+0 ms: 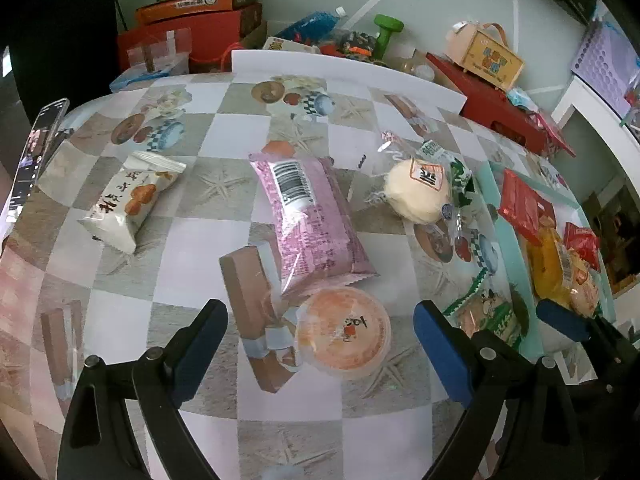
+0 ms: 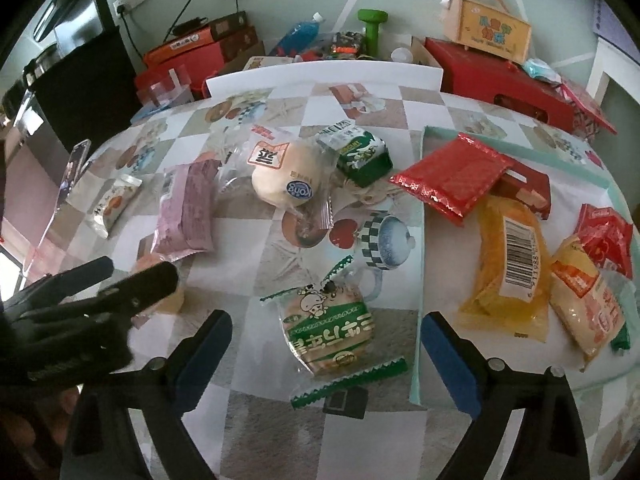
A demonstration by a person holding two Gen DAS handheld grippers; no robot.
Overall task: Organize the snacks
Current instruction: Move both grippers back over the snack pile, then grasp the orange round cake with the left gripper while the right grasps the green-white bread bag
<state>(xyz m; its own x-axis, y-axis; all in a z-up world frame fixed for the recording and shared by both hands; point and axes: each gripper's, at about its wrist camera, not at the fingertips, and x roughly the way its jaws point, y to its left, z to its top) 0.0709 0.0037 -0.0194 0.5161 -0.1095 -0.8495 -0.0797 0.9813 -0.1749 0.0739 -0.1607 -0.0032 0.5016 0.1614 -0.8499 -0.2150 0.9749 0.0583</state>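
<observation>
We seem mid-sort: left gripper point(image 1: 320, 344) gapes over the orange jelly cup point(image 1: 344, 332) low centre, right gripper point(image 2: 326, 352) gapes over the green biscuit packet point(image 2: 328, 320); next, closing, then the mint tray point(image 2: 420, 240) at right.

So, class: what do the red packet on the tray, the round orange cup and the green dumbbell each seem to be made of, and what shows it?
Red packet: shiny foil-like film, judging by its glints and crimped zigzag edge.
Orange cup: probably translucent plastic under a thin peel-off film lid; the contents show through.
Green dumbbell: smooth matte coating, perhaps rubber or vinyl; too far to be sure.
</observation>
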